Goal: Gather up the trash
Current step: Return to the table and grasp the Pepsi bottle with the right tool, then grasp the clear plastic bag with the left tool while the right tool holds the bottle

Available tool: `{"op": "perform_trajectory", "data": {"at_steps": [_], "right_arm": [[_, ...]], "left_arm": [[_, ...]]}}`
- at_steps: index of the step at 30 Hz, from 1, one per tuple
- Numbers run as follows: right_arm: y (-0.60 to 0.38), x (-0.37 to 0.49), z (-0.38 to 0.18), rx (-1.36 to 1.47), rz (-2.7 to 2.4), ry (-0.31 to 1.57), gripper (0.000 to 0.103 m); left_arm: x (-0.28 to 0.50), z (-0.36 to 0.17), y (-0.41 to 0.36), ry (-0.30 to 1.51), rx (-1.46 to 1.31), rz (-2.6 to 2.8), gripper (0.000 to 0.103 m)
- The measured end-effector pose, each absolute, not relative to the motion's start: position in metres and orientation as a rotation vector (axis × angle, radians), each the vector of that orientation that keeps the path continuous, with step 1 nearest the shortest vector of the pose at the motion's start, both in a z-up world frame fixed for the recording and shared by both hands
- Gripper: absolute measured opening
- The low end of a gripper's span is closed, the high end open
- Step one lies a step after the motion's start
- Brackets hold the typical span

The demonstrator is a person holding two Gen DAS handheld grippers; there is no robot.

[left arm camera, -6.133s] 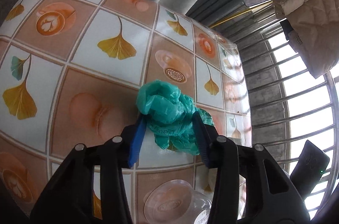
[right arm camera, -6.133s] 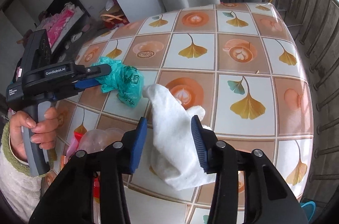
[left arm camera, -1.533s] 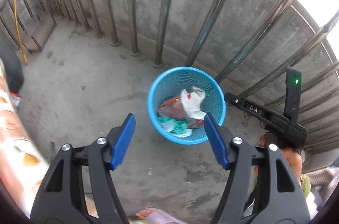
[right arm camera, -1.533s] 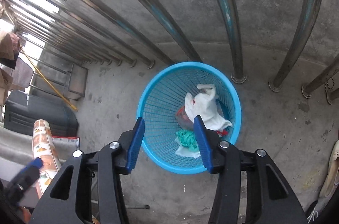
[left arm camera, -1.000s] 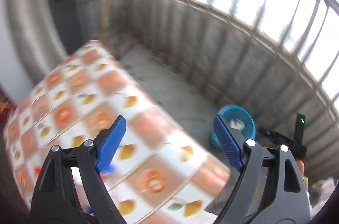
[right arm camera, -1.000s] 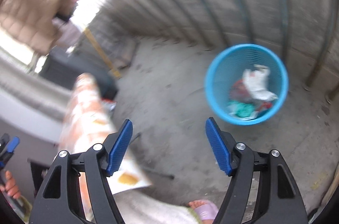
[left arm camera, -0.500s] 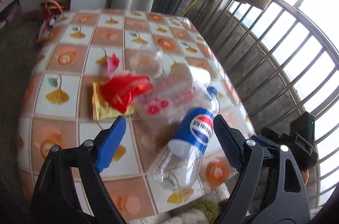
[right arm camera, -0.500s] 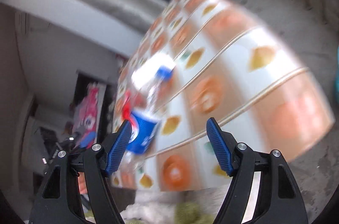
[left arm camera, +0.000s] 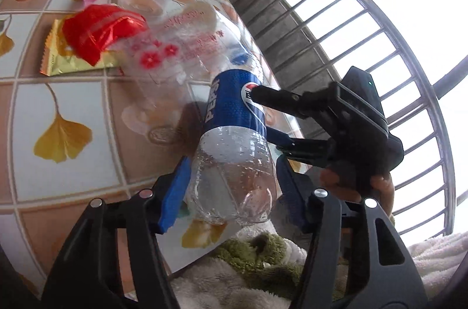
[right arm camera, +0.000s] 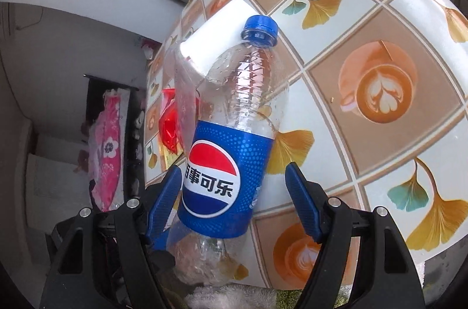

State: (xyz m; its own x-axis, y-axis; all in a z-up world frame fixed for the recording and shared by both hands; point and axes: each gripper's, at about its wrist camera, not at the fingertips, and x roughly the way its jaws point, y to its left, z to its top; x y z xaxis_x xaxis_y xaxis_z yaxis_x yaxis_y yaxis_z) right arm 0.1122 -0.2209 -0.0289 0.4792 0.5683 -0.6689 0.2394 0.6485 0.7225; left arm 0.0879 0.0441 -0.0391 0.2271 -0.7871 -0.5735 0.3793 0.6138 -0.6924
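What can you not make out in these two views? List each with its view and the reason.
- Bottle base, right wrist view: blocked by the left gripper.
- Bottle cap, left wrist view: behind the clear bag.
- Gold wrapper, left wrist view: partly under the red bag.
- Right gripper contact with the bottle: unclear.

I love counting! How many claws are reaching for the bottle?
2. The left claw is closing around the bottle's clear bottom end. The right claw, open, straddles its blue label. None look hidden.

Bottle (right arm camera: 225, 145) label, right view: Pepsi globe logo with Chinese characters 百事可乐
Bottle label, left view: "PEPSI", white lettering on blue band
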Motion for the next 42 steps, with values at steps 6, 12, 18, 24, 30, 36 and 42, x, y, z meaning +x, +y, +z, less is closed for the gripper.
{"op": "perform_trajectory", "data": {"at_steps": [6, 12, 18, 24, 30, 36, 42], "right_arm": [[-0.221, 0.120, -0.026, 0.824, 0.206, 1.093, 0.071], [-0.221, 0.124, -0.030, 0.825, 0.205, 1.093, 0.059], [-0.240, 0.118, -0.029, 0.825, 0.159, 1.077, 0.059], [-0.248, 0.117, -0.032, 0.833, 0.172, 1.063, 0.059], [-0.252, 0.119, -0.033, 0.833, 0.190, 1.070, 0.059], [-0.258, 0.118, -0.033, 0.843, 0.202, 1.070, 0.059], [-0.261, 0.118, -0.036, 0.851, 0.227, 1.059, 0.059]], "left_arm": [[0.080, -0.045, 0.018, 1.113, -0.391, -0.991, 0.052], [0.083, -0.035, 0.028, 1.051, -0.321, -0.968, 0.052], [0.100, -0.008, 0.031, 0.819, -0.101, -0.716, 0.052], [0.110, -0.018, -0.021, 0.673, 0.283, -0.641, 0.054], [0.117, -0.036, -0.060, 0.580, 0.541, -0.586, 0.054], [0.123, -0.045, -0.080, 0.562, 0.698, -0.539, 0.054], [0.129, -0.053, -0.094, 0.556, 0.791, -0.459, 0.053]]}}
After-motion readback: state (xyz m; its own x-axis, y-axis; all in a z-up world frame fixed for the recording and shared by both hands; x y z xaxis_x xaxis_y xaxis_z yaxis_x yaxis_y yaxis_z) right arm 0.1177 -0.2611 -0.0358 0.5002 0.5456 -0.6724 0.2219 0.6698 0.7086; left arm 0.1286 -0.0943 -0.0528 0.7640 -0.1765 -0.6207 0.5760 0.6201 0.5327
